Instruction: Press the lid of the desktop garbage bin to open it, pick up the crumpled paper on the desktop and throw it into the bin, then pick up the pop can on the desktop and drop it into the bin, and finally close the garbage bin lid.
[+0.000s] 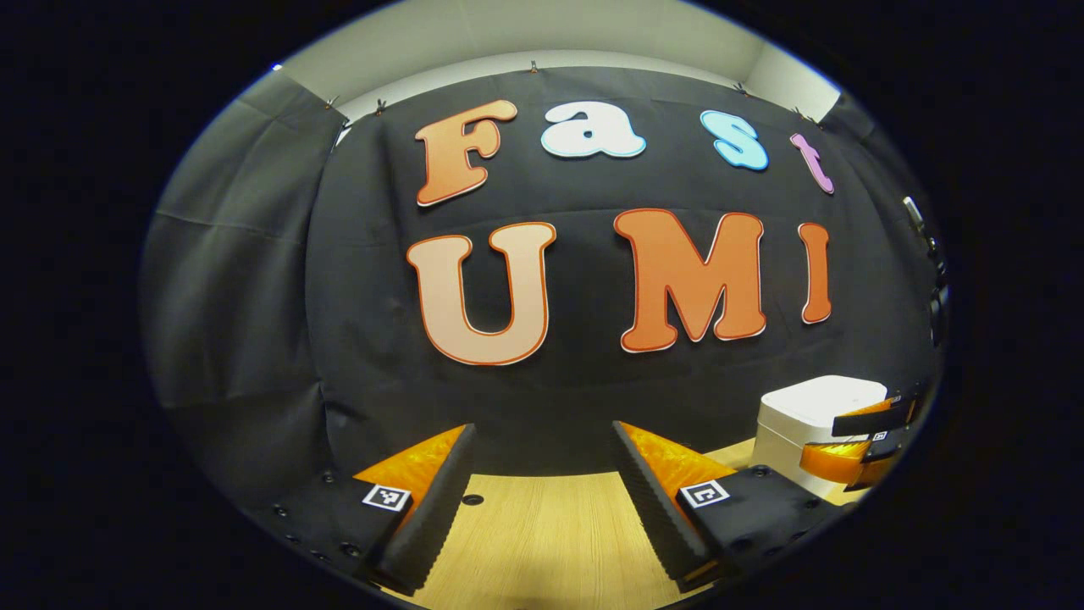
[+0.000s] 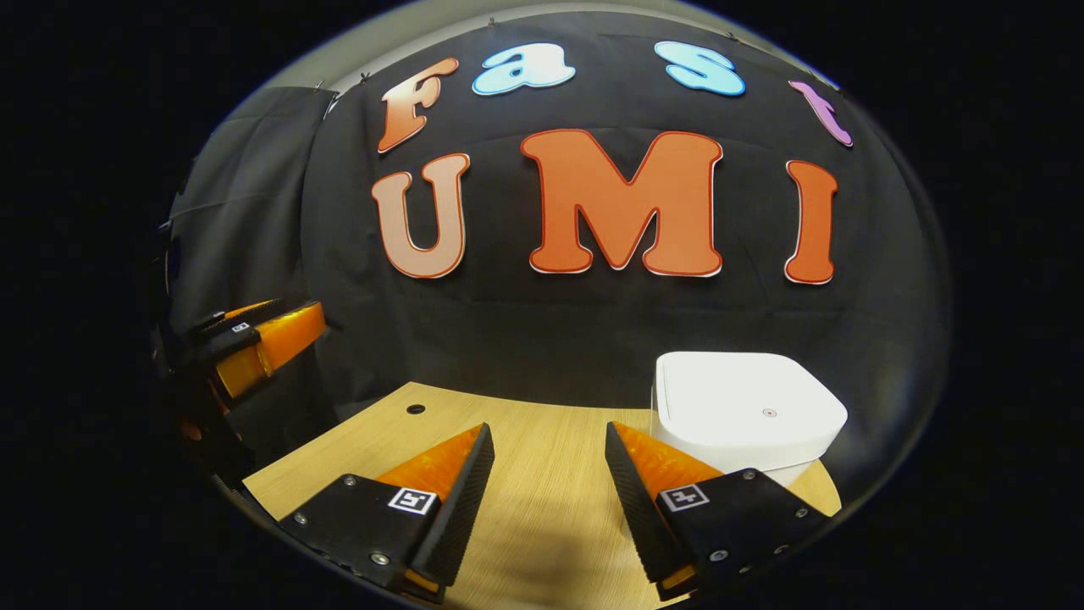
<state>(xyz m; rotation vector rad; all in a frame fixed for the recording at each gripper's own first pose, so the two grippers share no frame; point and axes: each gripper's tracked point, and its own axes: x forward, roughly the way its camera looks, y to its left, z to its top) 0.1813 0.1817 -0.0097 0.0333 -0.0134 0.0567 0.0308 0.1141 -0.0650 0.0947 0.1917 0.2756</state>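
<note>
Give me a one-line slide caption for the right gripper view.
Right claw open above the wooden table, white bin lid closed.

White bin, lid shut, upright on desk's far right corner.

Right gripper, jaws apart, beside closed bin on desk.

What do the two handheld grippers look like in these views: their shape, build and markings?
Each gripper, left gripper and right gripper, has two wedge-shaped fingers with ribbed inner faces, mounted on dark blocks fixed with small screws. Each block carries a small square black-and-white marker. No cables or sleeves are visible.
</note>
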